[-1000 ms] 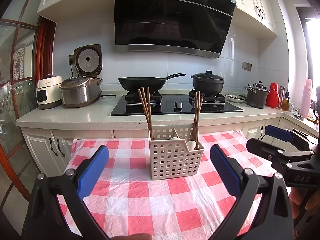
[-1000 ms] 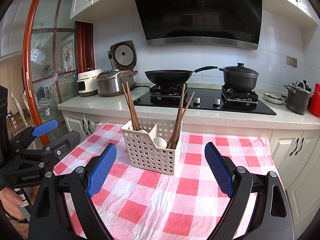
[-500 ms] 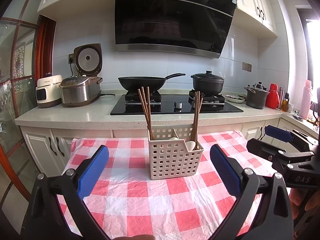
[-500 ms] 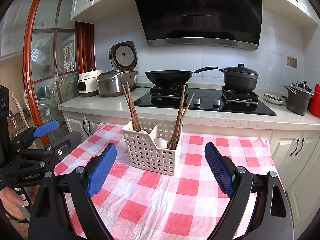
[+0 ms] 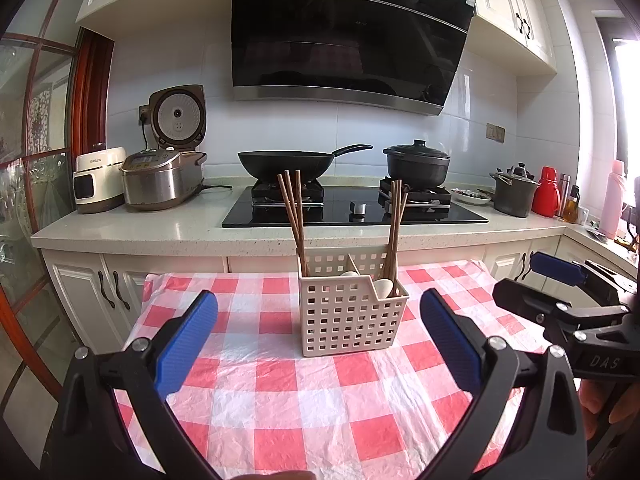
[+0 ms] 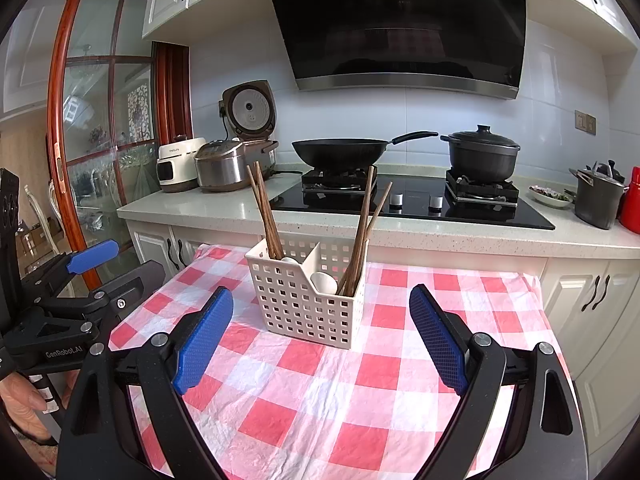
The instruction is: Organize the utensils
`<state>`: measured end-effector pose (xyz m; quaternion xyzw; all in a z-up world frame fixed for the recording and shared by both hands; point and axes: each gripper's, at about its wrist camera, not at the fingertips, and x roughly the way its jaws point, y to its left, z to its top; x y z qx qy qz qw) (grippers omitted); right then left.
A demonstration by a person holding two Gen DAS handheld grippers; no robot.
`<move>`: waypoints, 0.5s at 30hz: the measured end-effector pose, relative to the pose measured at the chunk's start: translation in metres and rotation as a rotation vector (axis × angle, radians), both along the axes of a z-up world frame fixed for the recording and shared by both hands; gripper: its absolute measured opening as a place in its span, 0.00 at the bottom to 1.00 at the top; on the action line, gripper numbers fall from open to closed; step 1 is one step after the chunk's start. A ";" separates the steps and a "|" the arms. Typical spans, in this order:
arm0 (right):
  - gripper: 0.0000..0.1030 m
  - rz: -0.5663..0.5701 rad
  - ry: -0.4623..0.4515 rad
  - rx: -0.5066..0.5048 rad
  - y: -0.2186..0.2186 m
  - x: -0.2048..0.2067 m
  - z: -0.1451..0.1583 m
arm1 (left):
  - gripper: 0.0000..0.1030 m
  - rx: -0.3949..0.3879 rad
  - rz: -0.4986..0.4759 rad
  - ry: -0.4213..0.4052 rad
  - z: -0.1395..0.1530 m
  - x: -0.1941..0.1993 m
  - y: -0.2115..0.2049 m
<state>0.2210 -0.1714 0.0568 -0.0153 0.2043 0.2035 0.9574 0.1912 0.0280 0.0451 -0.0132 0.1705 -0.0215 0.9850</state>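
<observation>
A white perforated basket (image 5: 351, 318) (image 6: 306, 304) with a divider stands on the red-and-white checked tablecloth (image 5: 320, 412) (image 6: 340, 392). Brown chopsticks (image 5: 294, 216) (image 6: 264, 212) lean in its left compartment, and more chopsticks (image 5: 394, 228) (image 6: 364, 232) stand in the right one. White spoons (image 5: 382, 287) (image 6: 323, 282) lie inside. My left gripper (image 5: 318, 344) hangs open in front of the basket, holding nothing. My right gripper (image 6: 322, 340) is open too, on the basket's right, also empty. Each gripper shows at the edge of the other's view.
Behind the table runs a counter (image 5: 160, 228) with a black hob (image 5: 352, 208), a wok (image 5: 286, 162), a lidded pot (image 5: 418, 164), rice cookers (image 5: 162, 182), a grey pot (image 5: 514, 196) and a red flask (image 5: 546, 196). A glass door (image 6: 92, 128) stands at the left.
</observation>
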 end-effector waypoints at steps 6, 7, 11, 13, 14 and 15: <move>0.82 0.001 0.000 -0.001 0.000 0.000 0.000 | 0.95 0.004 0.006 0.000 0.000 0.000 0.000; 0.82 -0.001 0.000 -0.001 0.000 0.000 0.000 | 0.95 0.004 0.007 0.000 0.000 0.000 0.000; 0.82 0.000 0.000 0.000 0.000 0.000 0.000 | 0.95 0.000 0.006 0.000 0.000 -0.001 0.000; 0.82 0.000 0.000 0.000 0.000 0.000 0.000 | 0.95 -0.002 0.001 0.000 0.000 -0.001 0.000; 0.82 0.000 0.000 0.000 0.000 0.000 0.000 | 0.95 -0.002 0.000 0.000 0.000 -0.002 -0.001; 0.82 0.001 0.000 0.000 0.000 0.000 0.000 | 0.95 0.000 0.000 0.000 0.000 -0.002 -0.001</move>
